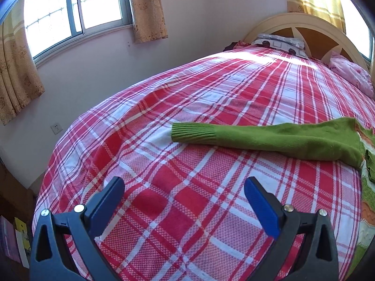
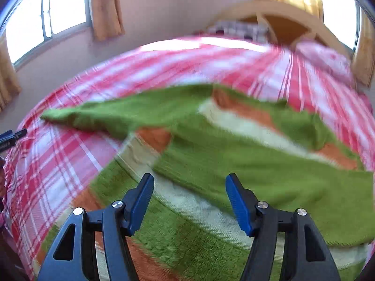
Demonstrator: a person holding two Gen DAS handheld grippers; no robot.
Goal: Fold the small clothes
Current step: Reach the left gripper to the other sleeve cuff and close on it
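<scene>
A small green sweater (image 2: 234,159) with orange and cream stripes lies on the red plaid bed. Its right sleeve is folded across the body. Its left sleeve (image 1: 269,138) stretches out flat to the left, ribbed cuff (image 1: 193,133) at the end. My left gripper (image 1: 184,185) is open and empty over bare bedsheet, short of the cuff. My right gripper (image 2: 189,182) is open and empty just above the sweater's lower body. The right wrist view is motion-blurred. The left gripper's tip (image 2: 14,135) shows at that view's left edge.
The red and white plaid bedsheet (image 1: 187,210) covers the bed. Pillows (image 1: 281,42) and a wooden headboard (image 1: 311,23) are at the far end. A wall with windows and curtains (image 1: 147,7) runs along the left. Floor and papers (image 1: 21,241) lie below the bed's left edge.
</scene>
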